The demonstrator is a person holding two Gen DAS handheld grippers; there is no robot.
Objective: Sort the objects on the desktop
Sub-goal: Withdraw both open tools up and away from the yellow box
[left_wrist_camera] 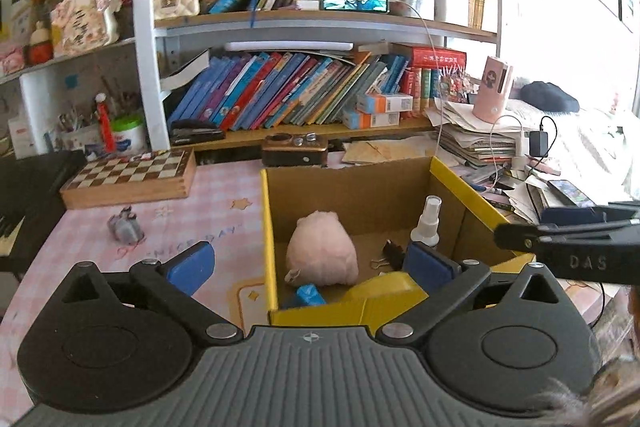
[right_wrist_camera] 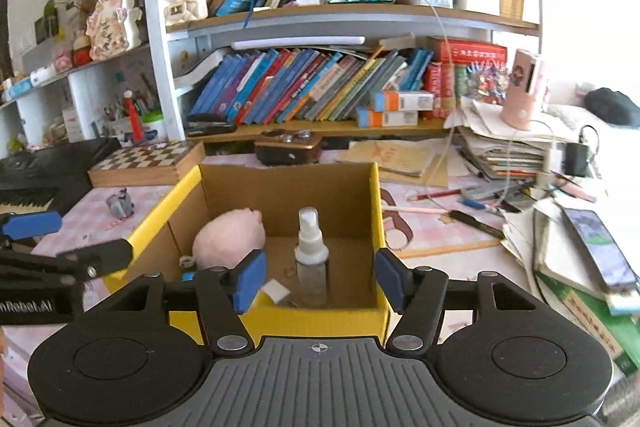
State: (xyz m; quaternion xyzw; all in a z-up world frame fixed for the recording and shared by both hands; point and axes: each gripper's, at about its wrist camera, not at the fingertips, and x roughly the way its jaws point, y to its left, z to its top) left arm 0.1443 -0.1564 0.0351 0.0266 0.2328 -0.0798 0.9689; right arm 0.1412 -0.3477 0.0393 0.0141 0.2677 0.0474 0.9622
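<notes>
Spray bottle (right_wrist_camera: pixel 311 254) stood upright in the box (right_wrist_camera: pixel 376 195), dead ahead between the spread, empty fingers of our right gripper (right_wrist_camera: pixel 317 277), nearer than our equally released left gripper (left_wrist_camera: pixel 308 263).

desk (right_wrist_camera: pixel 432 247), pink checked cloth | on it: yellow-rimmed cardboard box (right_wrist_camera: pixel 384 211), chessboard box (right_wrist_camera: pixel 148 163), small grey toy (right_wrist_camera: pixel 119 205) (left of box)

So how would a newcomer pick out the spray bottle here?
Find the yellow-rimmed cardboard box on the pink desk. The spray bottle stands upright inside, right of the pink plush toy. It is the only clear, white-capped thing in there.
</notes>
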